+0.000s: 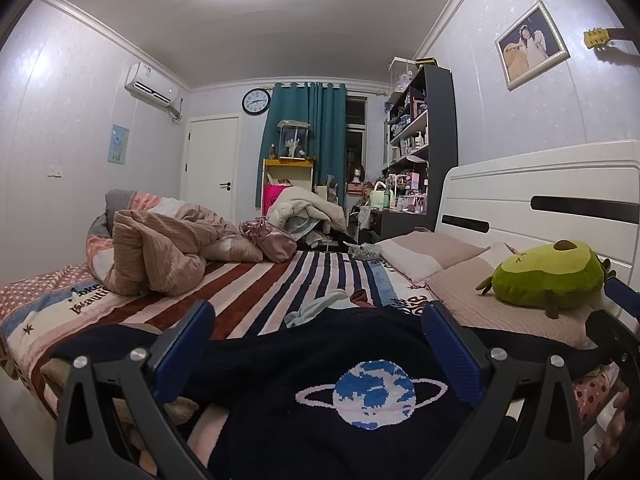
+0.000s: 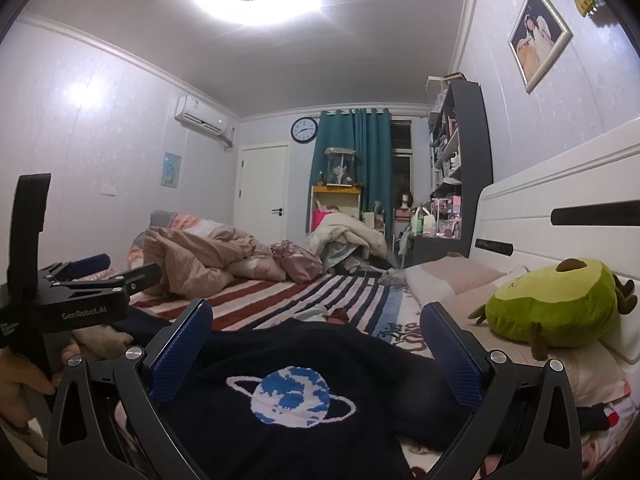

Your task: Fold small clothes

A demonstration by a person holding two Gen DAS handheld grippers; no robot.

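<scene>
A dark navy sweater (image 1: 320, 344) with a blue ringed planet lies spread on the striped bed; it also shows in the right wrist view (image 2: 304, 356). My left gripper (image 1: 318, 320) is open just above the sweater's near part, holding nothing. My right gripper (image 2: 316, 320) is open over the sweater, holding nothing. The left gripper's body (image 2: 80, 292) shows at the left of the right wrist view. A small pale blue garment (image 1: 316, 306) and a dark red one (image 1: 362, 296) lie just beyond the sweater.
A green avocado plush (image 1: 548, 276) sits on pink pillows (image 1: 424, 254) by the white headboard (image 1: 560, 196) at right. A crumpled beige duvet (image 1: 168, 248) and pink bag (image 1: 272, 240) lie at the far left. Desk and shelves stand beyond the bed.
</scene>
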